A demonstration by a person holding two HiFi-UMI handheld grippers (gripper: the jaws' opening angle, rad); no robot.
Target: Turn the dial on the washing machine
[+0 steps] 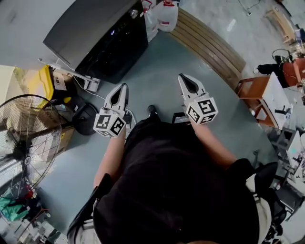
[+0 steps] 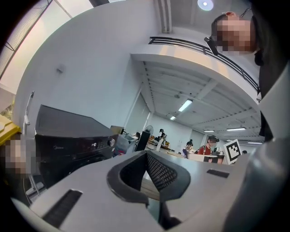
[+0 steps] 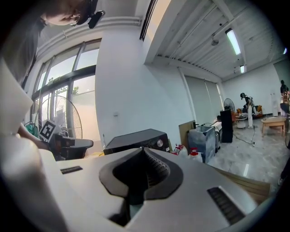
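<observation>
The washing machine (image 1: 102, 35) stands at the top left of the head view, with a grey lid and a black front. Its round silver dial (image 1: 134, 14) sits at the right end of the control panel. Both grippers hang over the floor well short of it and point toward it. My left gripper (image 1: 124, 87) is shut with nothing in it, and so is my right gripper (image 1: 183, 77). Seen from the left gripper (image 2: 146, 153), the dial (image 2: 111, 142) lies far off to the left. Beyond the right gripper (image 3: 143, 149), the dial (image 3: 159, 143) shows just past the tips.
A large standing fan (image 1: 24, 143) is at the left, with a yellow box (image 1: 42, 81) and a black round thing (image 1: 86, 119) behind it. White jugs (image 1: 164, 14) stand right of the machine. A wooden slatted platform (image 1: 209, 47) and a small wooden table (image 1: 255, 90) lie to the right.
</observation>
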